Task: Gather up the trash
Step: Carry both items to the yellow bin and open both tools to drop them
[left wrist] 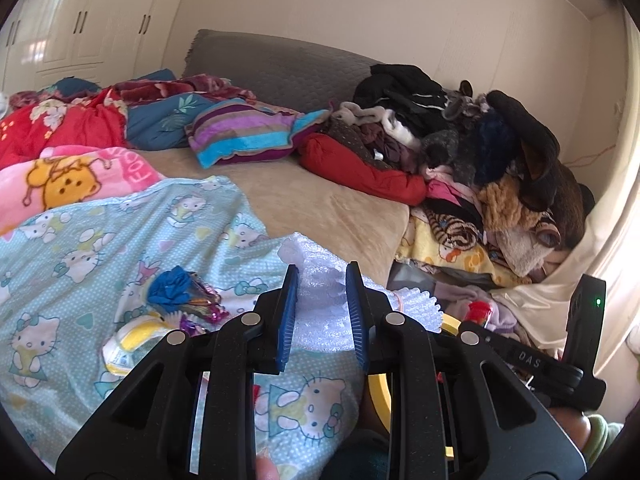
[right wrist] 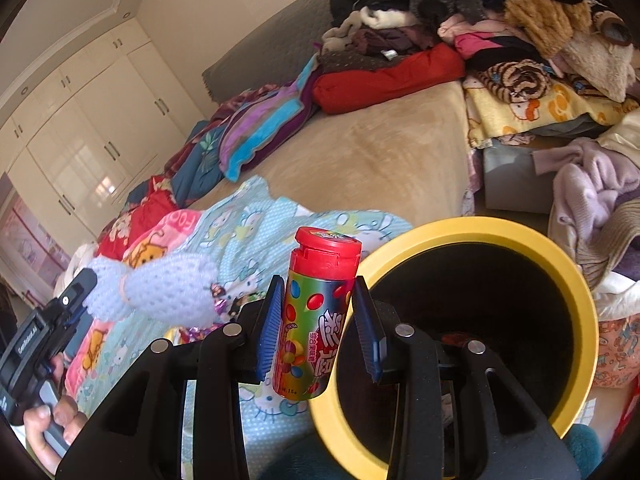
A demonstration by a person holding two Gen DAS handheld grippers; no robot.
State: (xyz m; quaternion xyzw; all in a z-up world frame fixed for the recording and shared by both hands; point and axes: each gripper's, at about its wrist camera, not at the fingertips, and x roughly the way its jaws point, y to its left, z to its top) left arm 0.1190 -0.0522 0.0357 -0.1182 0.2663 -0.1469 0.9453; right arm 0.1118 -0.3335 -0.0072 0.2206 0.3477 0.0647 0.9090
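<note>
At bin's [right wrist: 576,280] nine o'clock, right gripper [right wrist: 316,320] clamped on candy tube [right wrist: 316,312], upright, apparently staged for dropping in; left gripper [left wrist: 322,312] pinching white foam wrap [left wrist: 320,280], likely next; wrappers [left wrist: 192,304] at ten o'clock on blanket [left wrist: 100,240].

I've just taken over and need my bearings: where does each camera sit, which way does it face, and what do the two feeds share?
Left wrist: on the left gripper, looking along its fingers across the bed to the clothes pile; it grips white foam wrap; the right gripper's side shows at right.
Right wrist: on the right gripper, tilted, facing the yellow bin; it grips a candy tube; a hand holds the left gripper.
Shared: bed, clothes pile, foam wrap, cat-print sheet, wardrobe.
</note>
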